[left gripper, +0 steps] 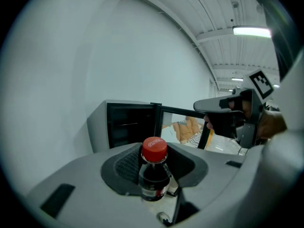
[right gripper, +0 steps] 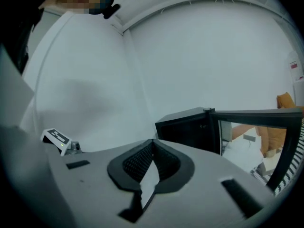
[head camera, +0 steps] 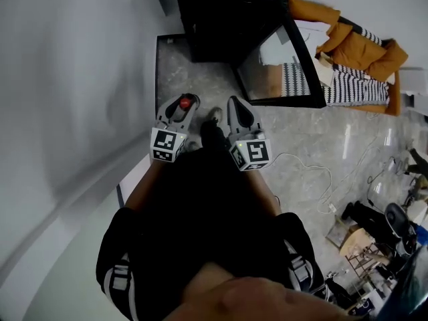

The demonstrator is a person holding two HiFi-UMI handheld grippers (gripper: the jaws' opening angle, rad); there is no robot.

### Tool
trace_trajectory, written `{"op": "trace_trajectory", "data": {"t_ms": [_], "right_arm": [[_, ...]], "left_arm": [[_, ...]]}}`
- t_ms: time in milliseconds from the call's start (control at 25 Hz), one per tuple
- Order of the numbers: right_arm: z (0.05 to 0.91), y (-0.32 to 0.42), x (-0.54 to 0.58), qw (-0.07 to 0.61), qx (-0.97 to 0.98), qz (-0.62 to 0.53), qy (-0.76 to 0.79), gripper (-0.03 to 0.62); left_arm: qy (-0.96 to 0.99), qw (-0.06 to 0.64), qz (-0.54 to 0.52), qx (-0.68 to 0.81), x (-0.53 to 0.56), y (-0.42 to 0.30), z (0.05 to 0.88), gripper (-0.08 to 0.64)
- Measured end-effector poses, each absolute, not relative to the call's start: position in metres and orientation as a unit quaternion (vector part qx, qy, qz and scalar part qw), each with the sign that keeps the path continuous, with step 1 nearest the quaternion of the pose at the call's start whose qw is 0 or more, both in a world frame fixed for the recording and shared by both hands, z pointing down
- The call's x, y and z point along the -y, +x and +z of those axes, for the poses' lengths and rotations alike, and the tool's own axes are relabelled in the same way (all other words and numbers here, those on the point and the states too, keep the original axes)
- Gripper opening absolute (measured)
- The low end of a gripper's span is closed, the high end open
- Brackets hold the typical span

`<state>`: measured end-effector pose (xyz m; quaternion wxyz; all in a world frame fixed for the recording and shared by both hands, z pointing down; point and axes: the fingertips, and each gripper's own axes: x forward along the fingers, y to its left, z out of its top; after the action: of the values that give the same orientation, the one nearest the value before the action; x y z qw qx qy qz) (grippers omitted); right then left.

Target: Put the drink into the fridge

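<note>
The drink is a small dark cola bottle with a red cap (left gripper: 154,150). It stands upright between the pads of my left gripper (left gripper: 153,175), which is shut on its neck and shoulder. From the head view the red cap (head camera: 185,103) shows at the tip of the left gripper (head camera: 179,110). My right gripper (head camera: 236,105) is held beside it, to the right; in its own view the right gripper (right gripper: 153,146) is shut with its tips touching and holds nothing. Ahead on the floor stands the black fridge (head camera: 224,19), its glass door (head camera: 284,72) swung open to the right.
A white wall (head camera: 73,99) runs along the left of the fridge. An orange jacket and striped cloth (head camera: 361,52) lie behind the door. Cables, shoes and small clutter (head camera: 374,226) are scattered on the grey floor at the right. The person's dark-clothed legs fill the lower middle.
</note>
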<state>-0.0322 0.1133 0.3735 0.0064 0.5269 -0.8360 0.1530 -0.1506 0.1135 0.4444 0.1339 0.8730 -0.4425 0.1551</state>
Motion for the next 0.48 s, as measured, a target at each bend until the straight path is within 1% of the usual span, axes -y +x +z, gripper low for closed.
{"op": "trace_trajectory", "data": {"t_ms": [320, 480], "right_arm": [[0.377, 0.005, -0.045, 0.001, 0.832, 0.156, 0.532, -0.002], [0.382, 0.02, -0.013, 0.01, 0.83, 0.153, 0.537, -0.002]], "left_arm": [[0.879, 0.126, 0.151, 0.435, -0.032, -0.113, 0.443, 0.144], [0.882, 0.117, 0.151, 0.431, 0.007, -0.097, 0.447, 0.144]]}}
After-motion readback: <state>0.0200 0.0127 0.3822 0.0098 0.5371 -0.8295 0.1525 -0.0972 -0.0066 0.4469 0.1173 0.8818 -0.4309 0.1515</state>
